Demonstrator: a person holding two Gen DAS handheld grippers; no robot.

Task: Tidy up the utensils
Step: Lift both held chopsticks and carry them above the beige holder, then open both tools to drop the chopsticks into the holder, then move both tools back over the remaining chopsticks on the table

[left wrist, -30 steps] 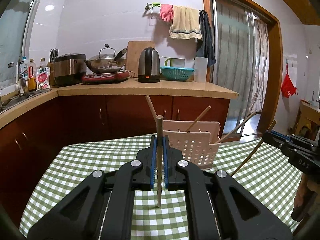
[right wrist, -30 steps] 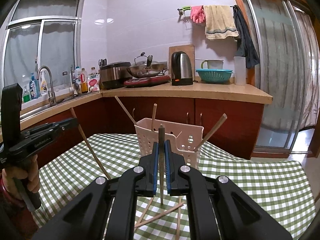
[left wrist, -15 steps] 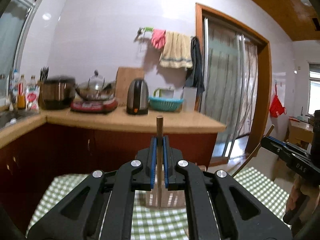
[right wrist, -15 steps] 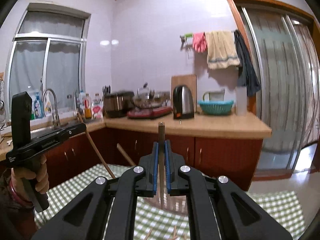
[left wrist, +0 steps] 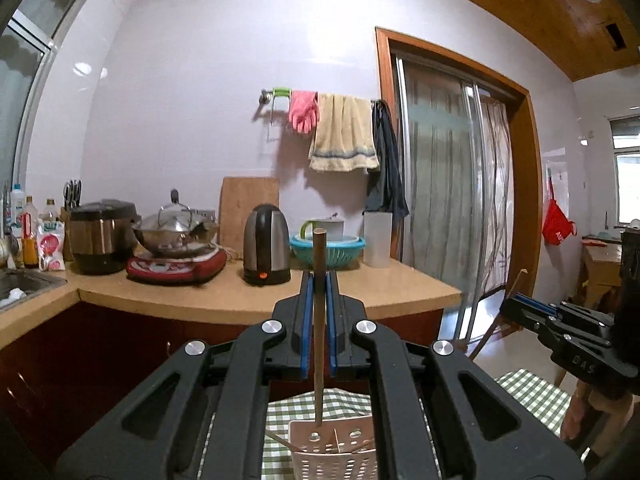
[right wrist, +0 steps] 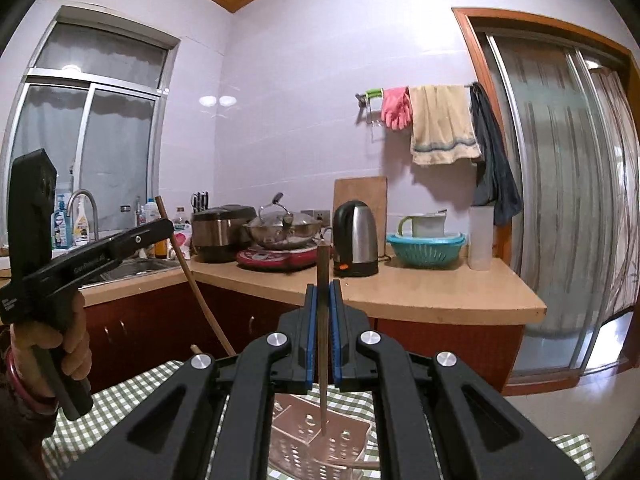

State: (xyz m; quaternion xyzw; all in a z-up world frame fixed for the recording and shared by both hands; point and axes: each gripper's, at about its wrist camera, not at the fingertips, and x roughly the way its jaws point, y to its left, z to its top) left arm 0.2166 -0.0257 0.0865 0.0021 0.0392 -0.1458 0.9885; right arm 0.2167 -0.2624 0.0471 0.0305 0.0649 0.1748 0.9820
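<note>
In the left wrist view my left gripper (left wrist: 319, 280) is shut on a wooden chopstick (left wrist: 319, 340) that stands upright between the blue pads. Its lower tip hangs above the pale perforated utensil basket (left wrist: 334, 458) on the checked table. My right gripper (right wrist: 322, 292) is likewise shut on an upright chopstick (right wrist: 322, 360) above the same basket (right wrist: 316, 444). Each view shows the other gripper off to the side: the right gripper (left wrist: 516, 308) with its chopstick (left wrist: 496, 330), and the left gripper (right wrist: 168, 226) with its chopstick (right wrist: 196, 292), held by a hand (right wrist: 74, 344).
The green checked tablecloth (right wrist: 120, 392) lies low in both views. Behind it runs a wooden counter (left wrist: 240, 300) with a kettle (left wrist: 266, 244), a wok, a rice cooker and a teal colander (right wrist: 426, 246). A sink is at the left and a sliding glass door (right wrist: 560, 220) at the right.
Both grippers have risen with their chopsticks still gripped. The basket and table have dropped to the bottom of both views, and more wall and ceiling show.
</note>
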